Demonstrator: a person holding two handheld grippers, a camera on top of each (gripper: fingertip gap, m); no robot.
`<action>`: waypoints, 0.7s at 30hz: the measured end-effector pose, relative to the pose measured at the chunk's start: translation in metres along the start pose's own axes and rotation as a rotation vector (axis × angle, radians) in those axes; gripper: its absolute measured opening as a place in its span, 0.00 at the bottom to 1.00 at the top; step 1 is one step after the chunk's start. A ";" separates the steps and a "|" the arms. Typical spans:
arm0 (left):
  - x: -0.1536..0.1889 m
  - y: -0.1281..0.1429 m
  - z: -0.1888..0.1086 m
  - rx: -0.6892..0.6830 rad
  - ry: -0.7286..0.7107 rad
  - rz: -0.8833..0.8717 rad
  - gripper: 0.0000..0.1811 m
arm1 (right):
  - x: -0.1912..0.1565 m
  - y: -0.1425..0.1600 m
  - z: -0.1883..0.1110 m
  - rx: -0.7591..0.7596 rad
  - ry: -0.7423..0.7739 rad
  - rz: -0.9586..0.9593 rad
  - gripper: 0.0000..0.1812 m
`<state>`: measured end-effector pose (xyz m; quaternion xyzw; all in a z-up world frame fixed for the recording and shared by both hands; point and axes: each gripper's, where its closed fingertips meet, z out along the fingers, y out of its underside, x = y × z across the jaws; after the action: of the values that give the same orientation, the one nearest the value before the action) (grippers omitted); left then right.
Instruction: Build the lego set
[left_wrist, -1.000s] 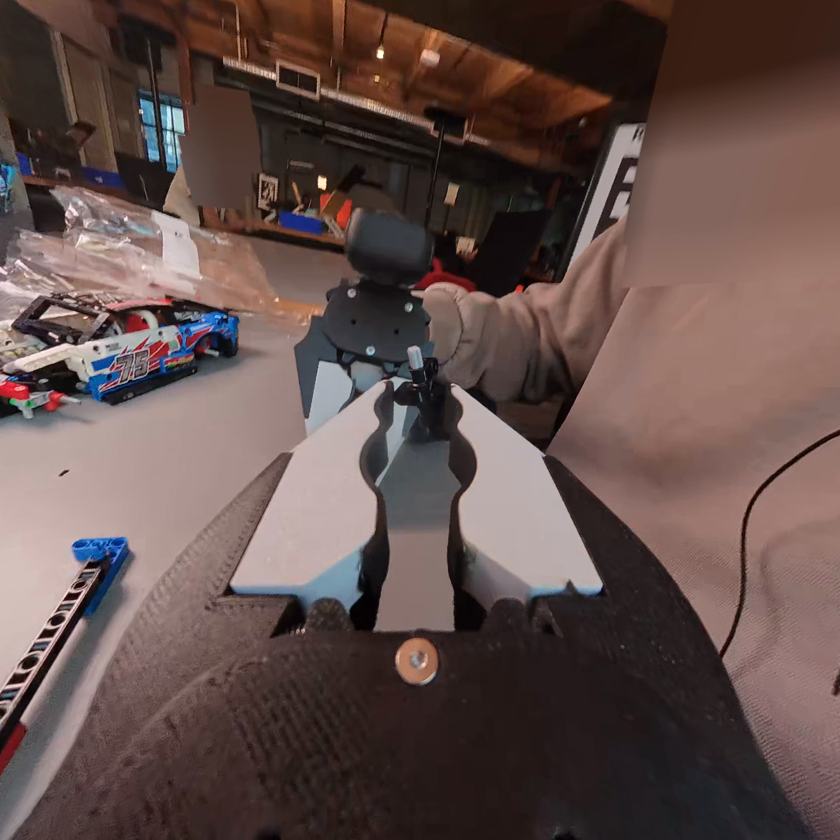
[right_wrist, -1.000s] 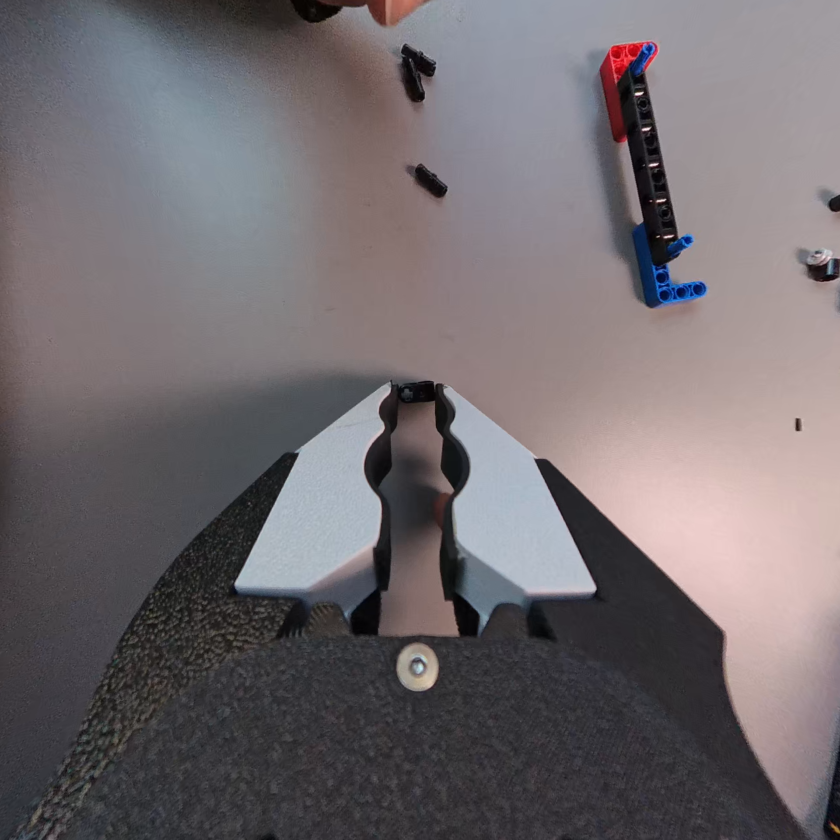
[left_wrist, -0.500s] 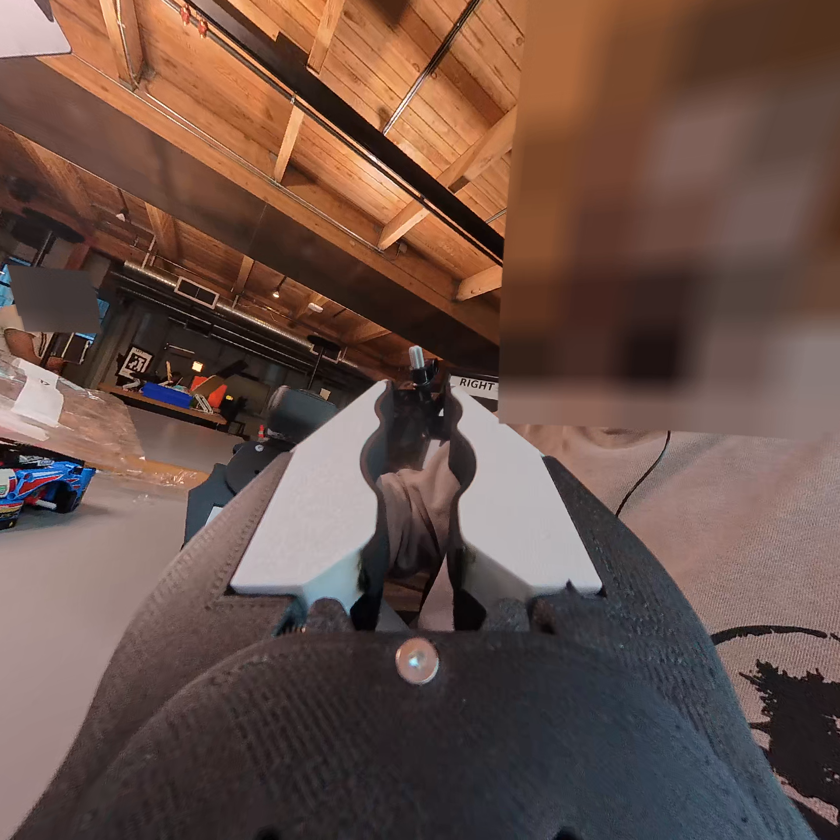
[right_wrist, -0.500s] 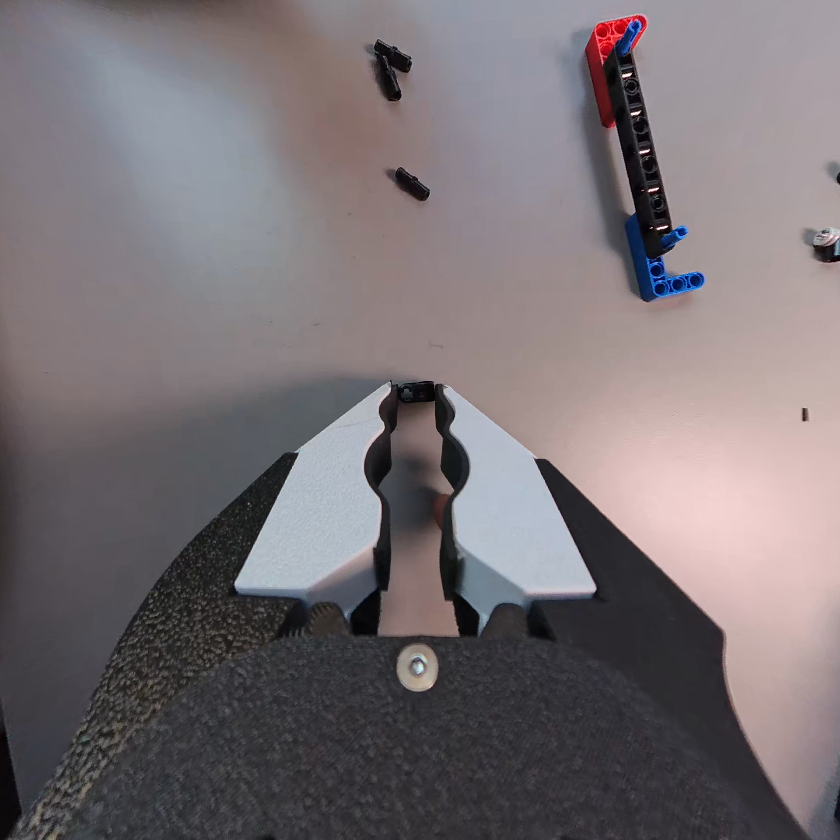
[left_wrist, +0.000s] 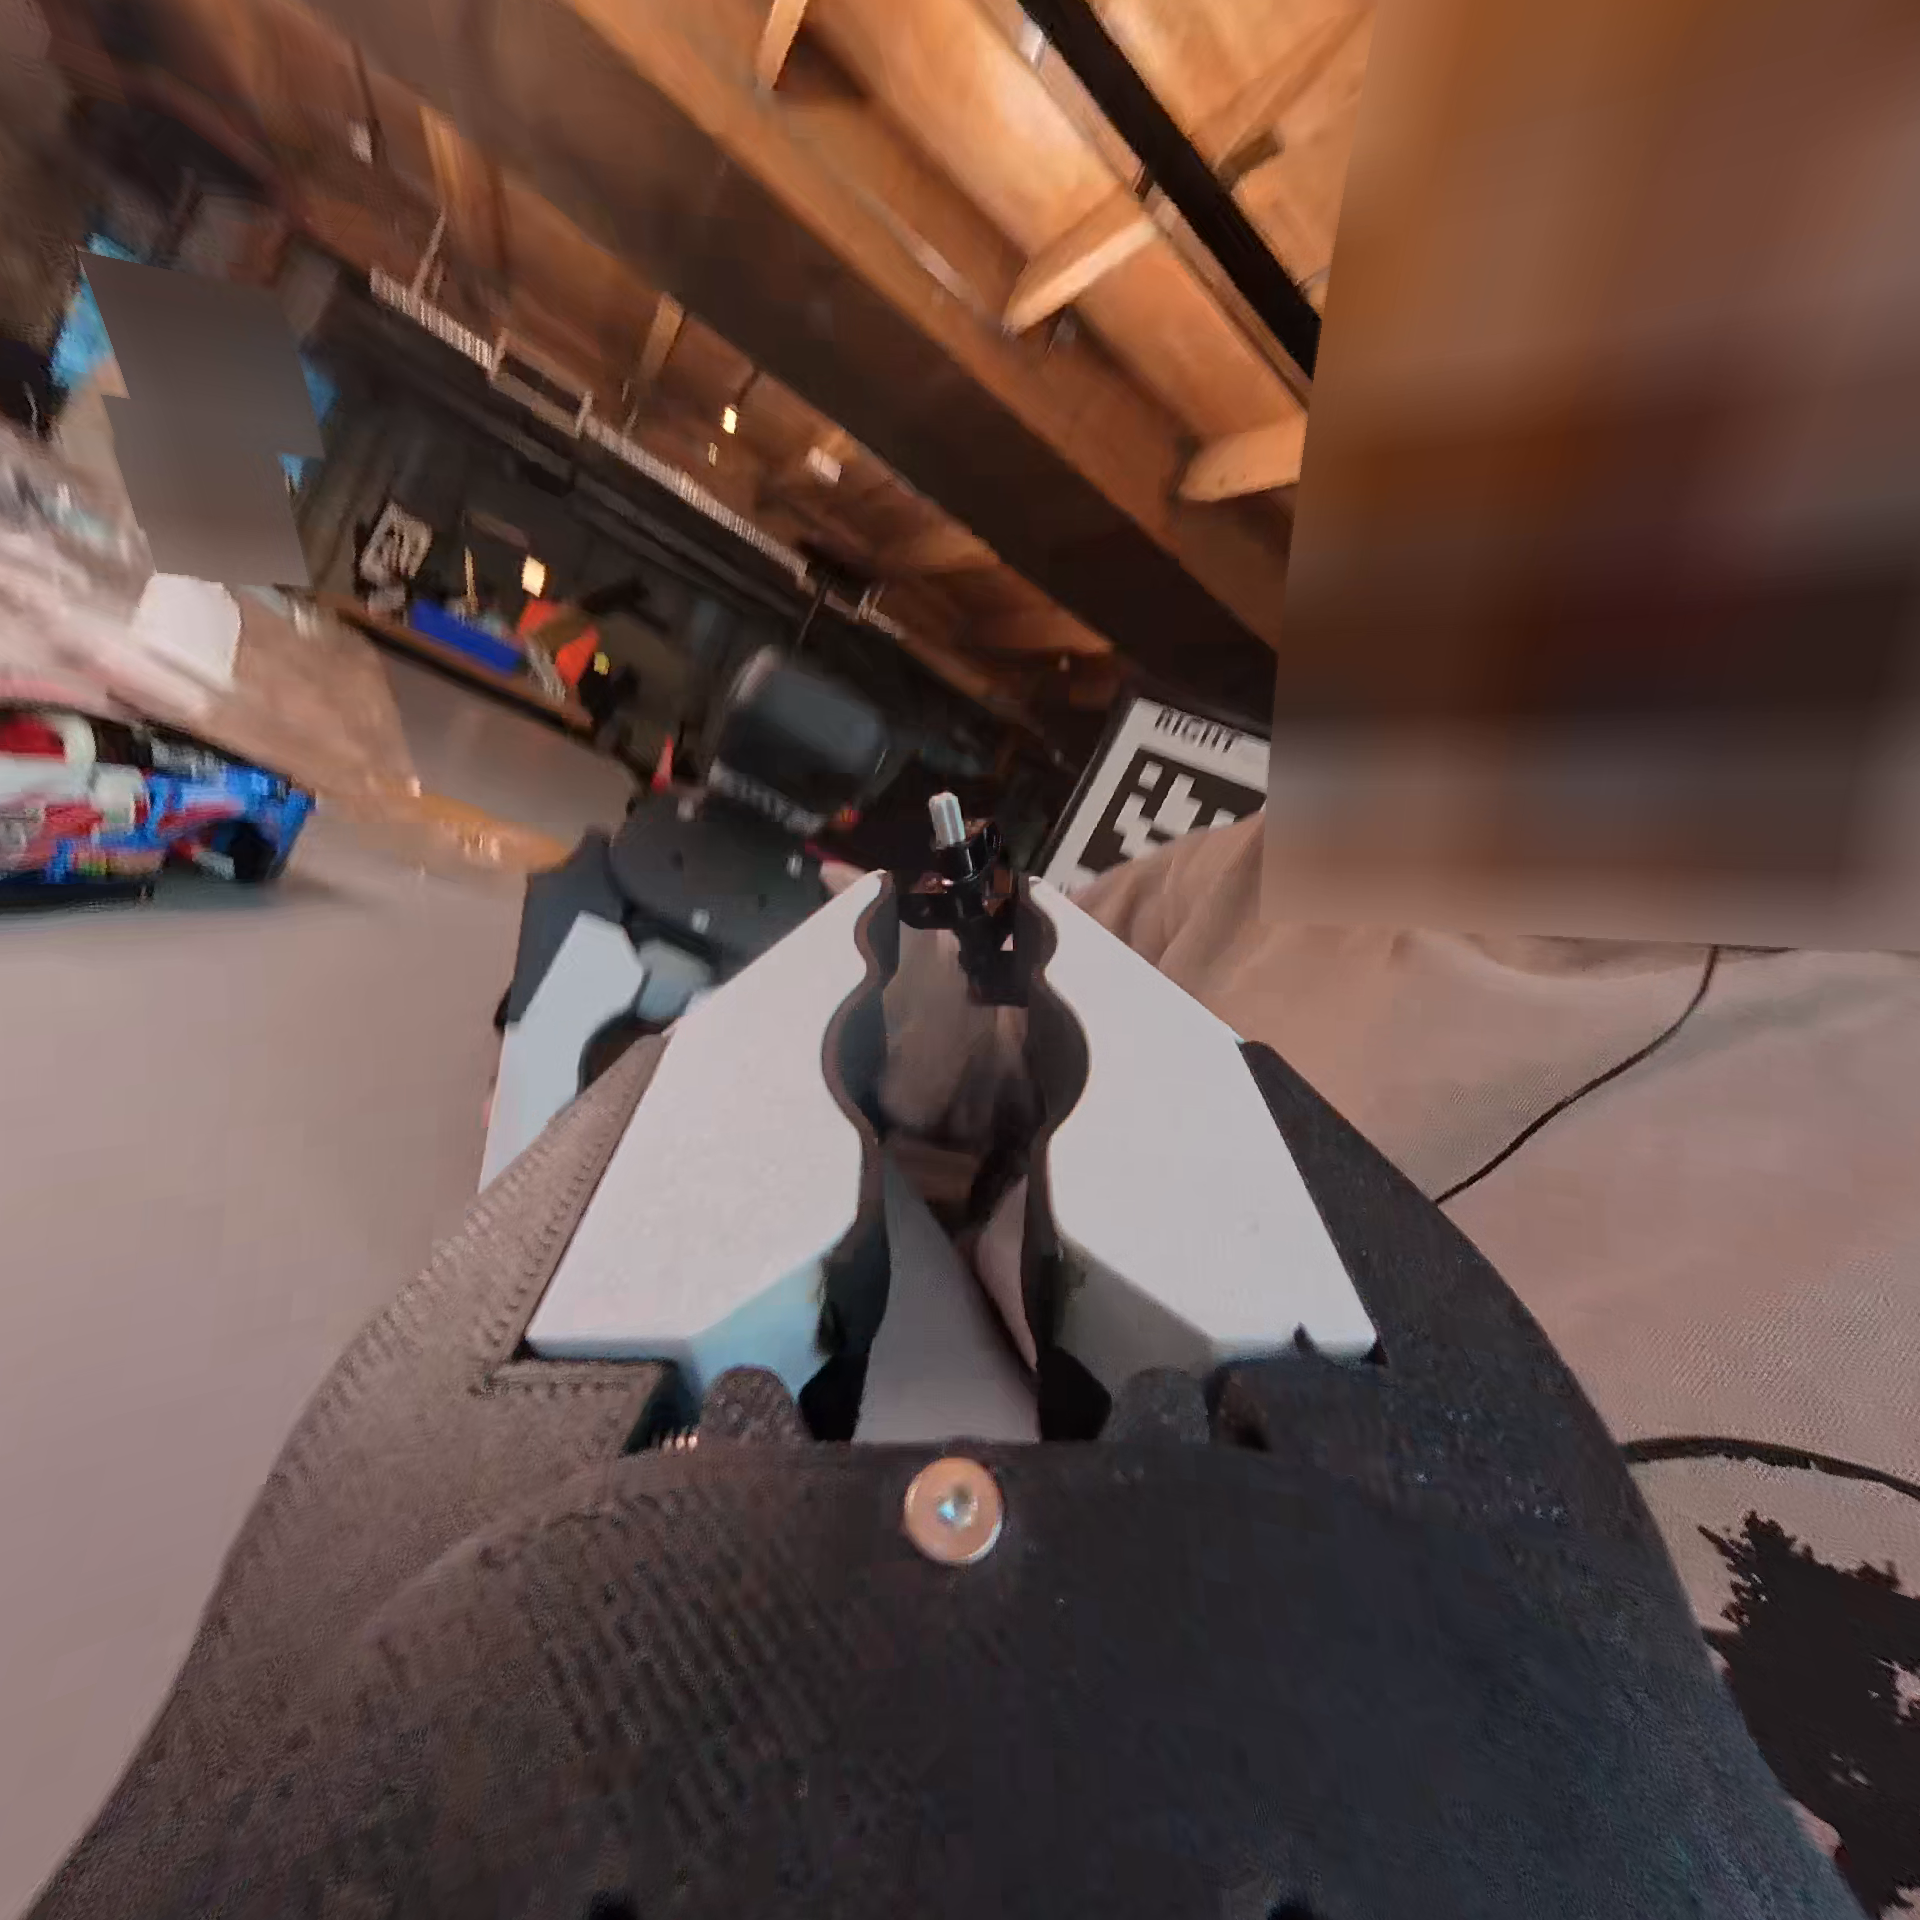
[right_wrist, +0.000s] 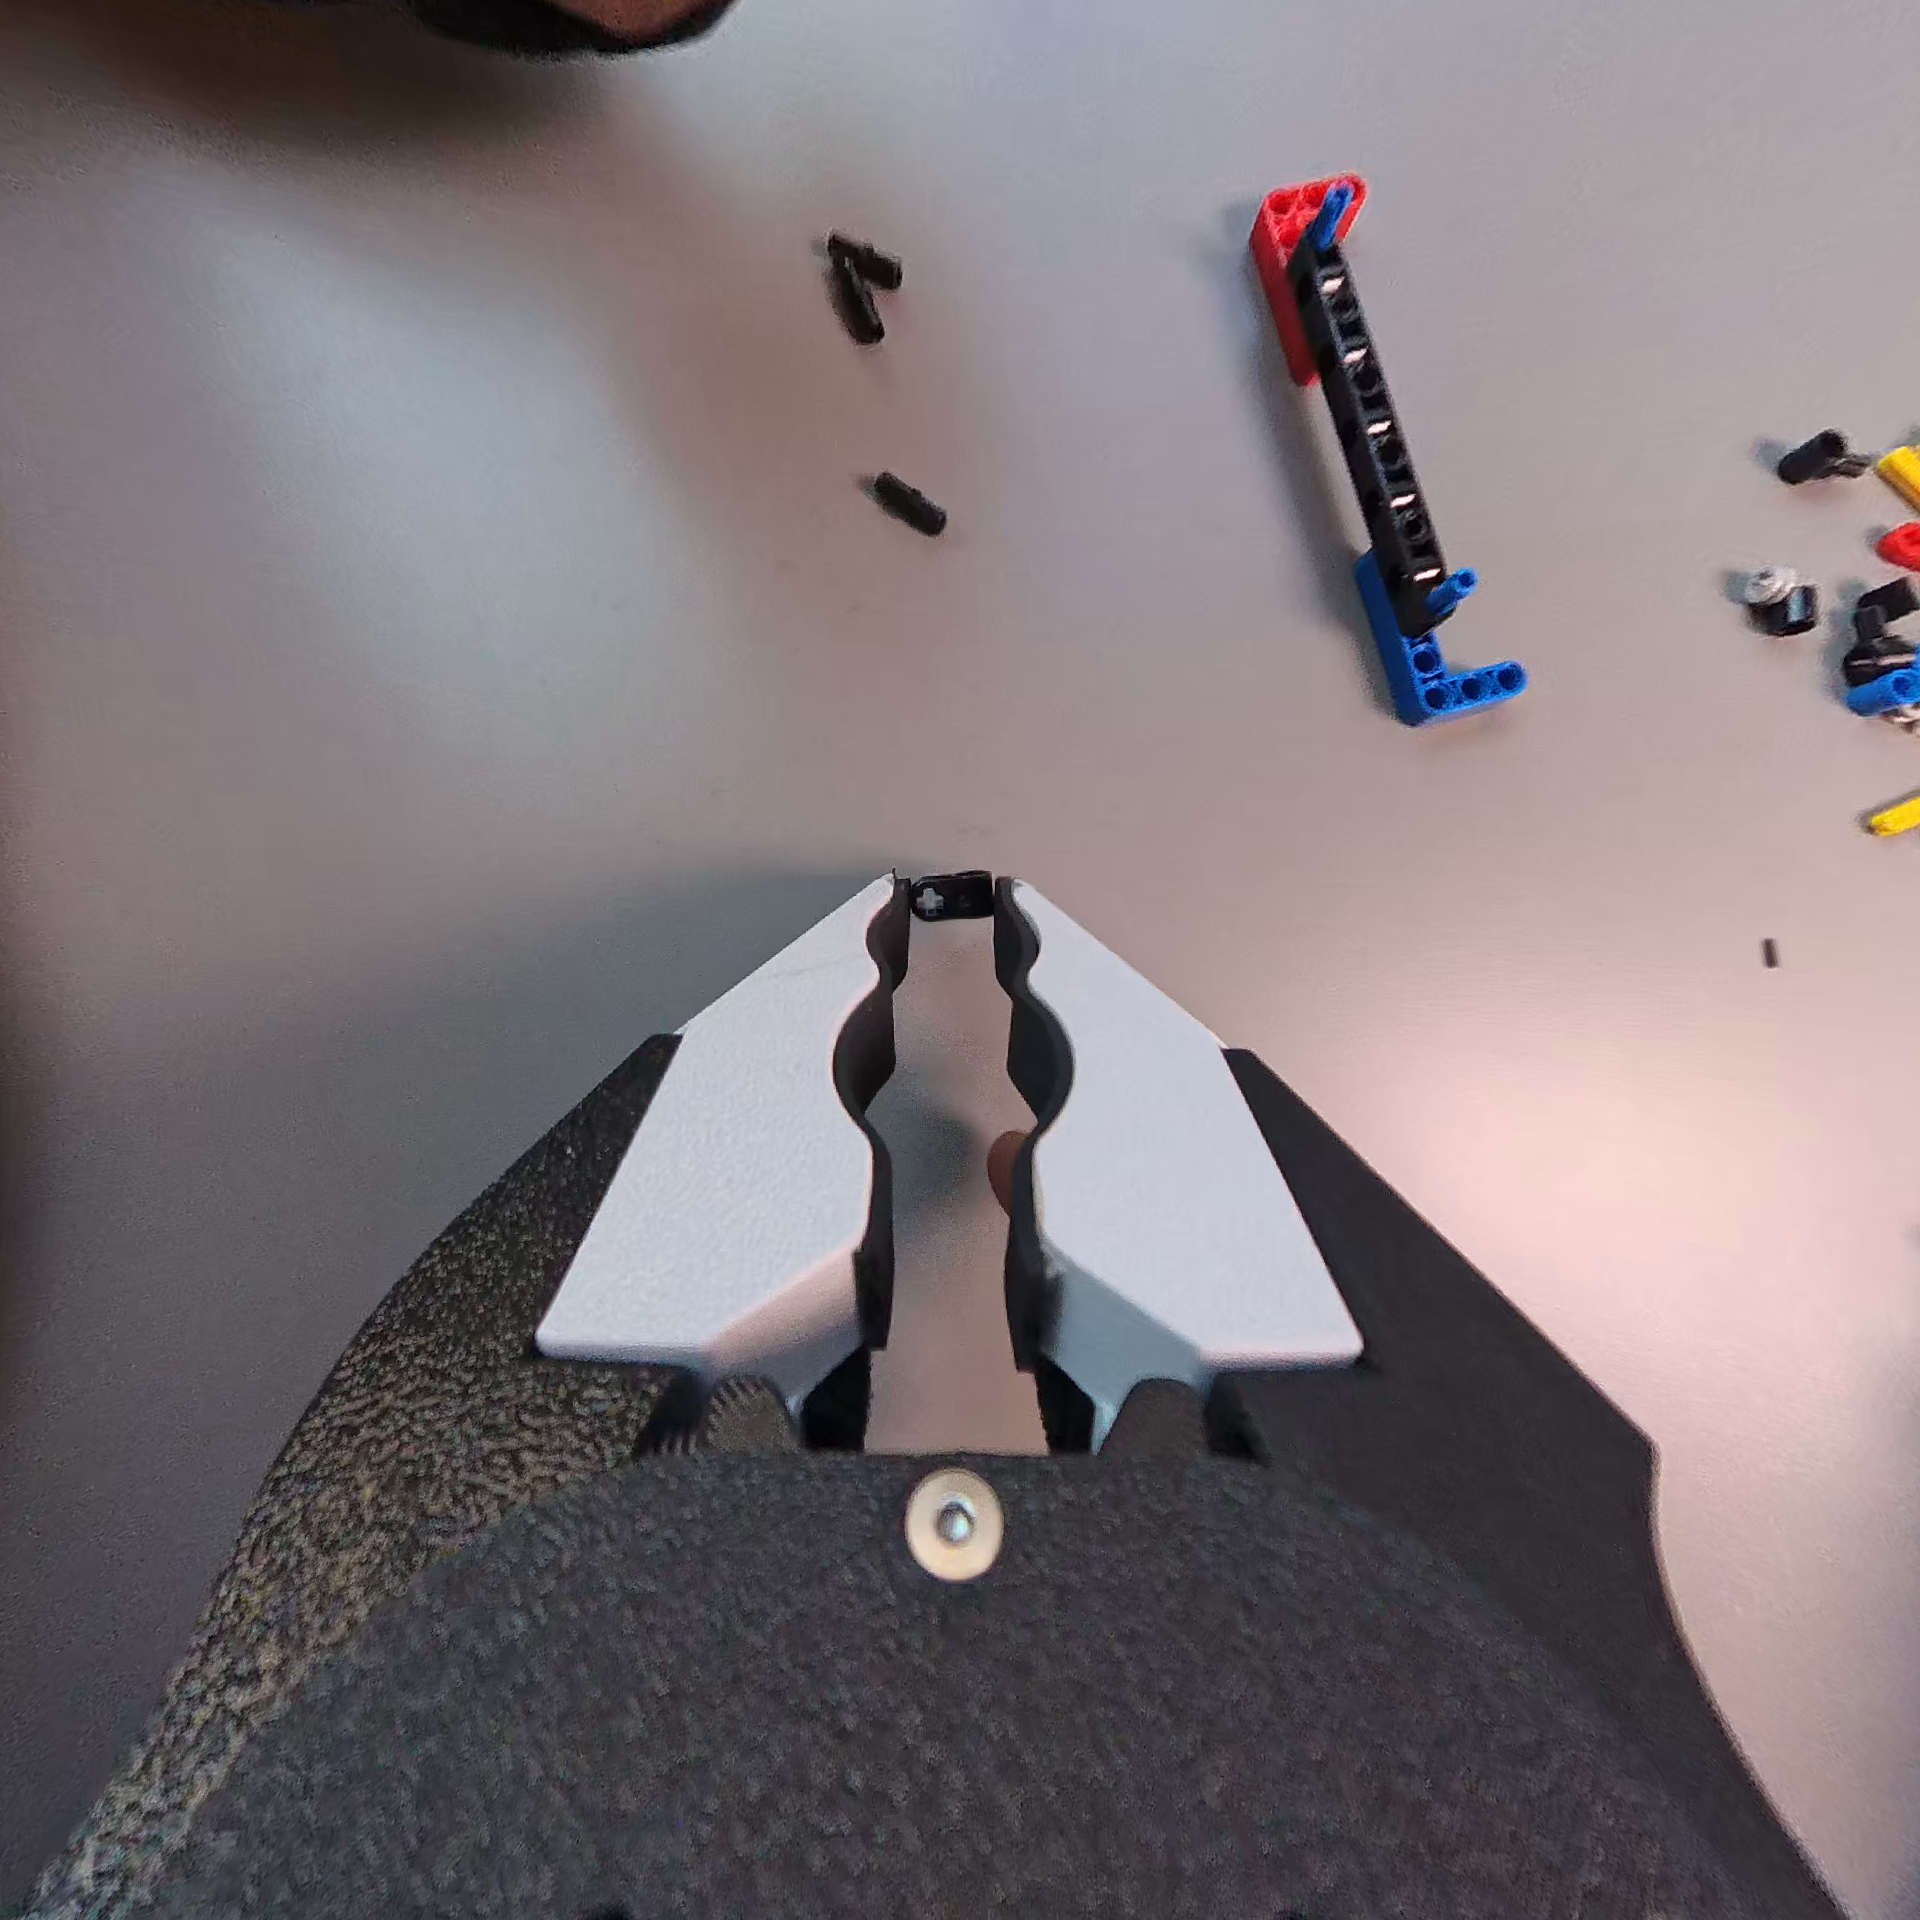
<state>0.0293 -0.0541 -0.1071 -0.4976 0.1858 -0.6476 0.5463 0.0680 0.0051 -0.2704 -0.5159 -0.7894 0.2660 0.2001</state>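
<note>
The build looks barely begun; the left gripper (left_wrist: 956, 896) grasps a small black piece with a grey peg (left_wrist: 961, 883); the right gripper (right_wrist: 951, 896) pinches a black connector (right_wrist: 948, 898); the red-black-blue beam (right_wrist: 1377, 457) lies beyond it, with loose black pins (right_wrist: 862, 286) nearby.

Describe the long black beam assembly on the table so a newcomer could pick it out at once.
In the right wrist view, start from the grey table and look to its upper right, left of the scattered small pieces at the edge. The black beam assembly lies flat there. Unlike the three short black pins further left, it is long, holed, and capped by a red piece at the far end and a blue L-shaped piece at the near end.
</note>
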 end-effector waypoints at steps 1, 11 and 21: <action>-0.007 0.015 0.001 -0.106 -0.032 -0.047 0.11 | 0.001 -0.007 -0.005 0.050 0.003 0.001 0.08; -0.034 0.143 -0.025 -0.882 -0.235 -0.268 0.11 | -0.043 -0.042 -0.038 0.327 -0.158 -0.198 0.08; -0.047 0.159 -0.032 -1.070 -0.331 -0.074 0.11 | -0.044 -0.004 -0.006 0.087 -0.152 -0.223 0.08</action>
<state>0.0807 -0.0751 -0.2663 -0.8065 0.3828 -0.3951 0.2165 0.0862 -0.0356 -0.2651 -0.3944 -0.8423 0.3142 0.1902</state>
